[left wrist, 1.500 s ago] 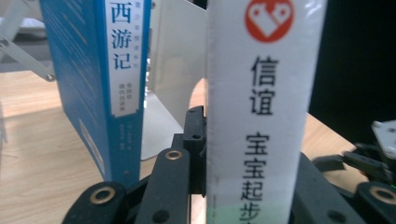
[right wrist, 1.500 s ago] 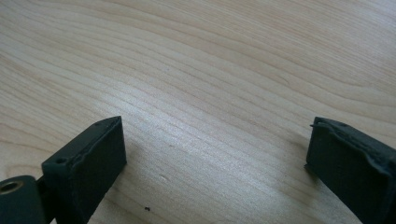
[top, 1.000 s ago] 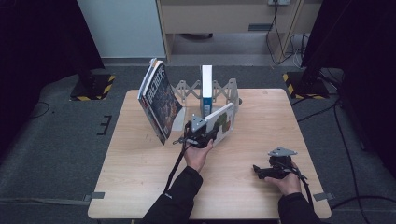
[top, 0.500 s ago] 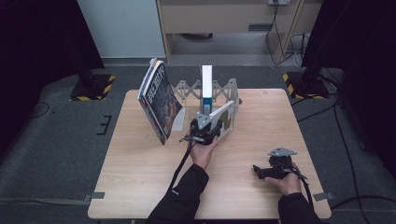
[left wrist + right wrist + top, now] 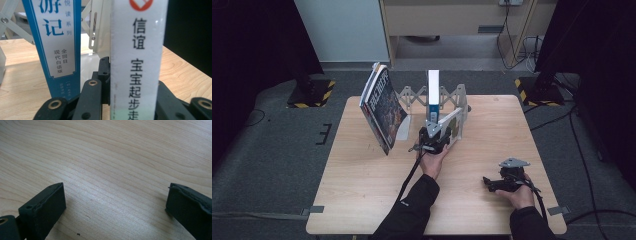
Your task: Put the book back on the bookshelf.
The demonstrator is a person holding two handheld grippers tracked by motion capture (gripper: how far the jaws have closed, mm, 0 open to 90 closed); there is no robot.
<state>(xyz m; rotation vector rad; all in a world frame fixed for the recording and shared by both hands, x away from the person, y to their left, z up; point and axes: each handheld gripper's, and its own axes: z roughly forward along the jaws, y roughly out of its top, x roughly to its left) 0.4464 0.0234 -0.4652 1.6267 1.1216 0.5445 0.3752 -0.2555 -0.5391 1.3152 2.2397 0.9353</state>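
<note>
The left claw [image 5: 436, 141] is clamped on a white-spined book [image 5: 136, 60], apparently feeding it into the white folding rack [image 5: 451, 97] beside the upright blue book [image 5: 60, 45]. Next it needs standing upright; its long axis leans toward the rack. The right claw [image 5: 113, 202] rests wide open, empty, on the desk [image 5: 362, 195].
</note>
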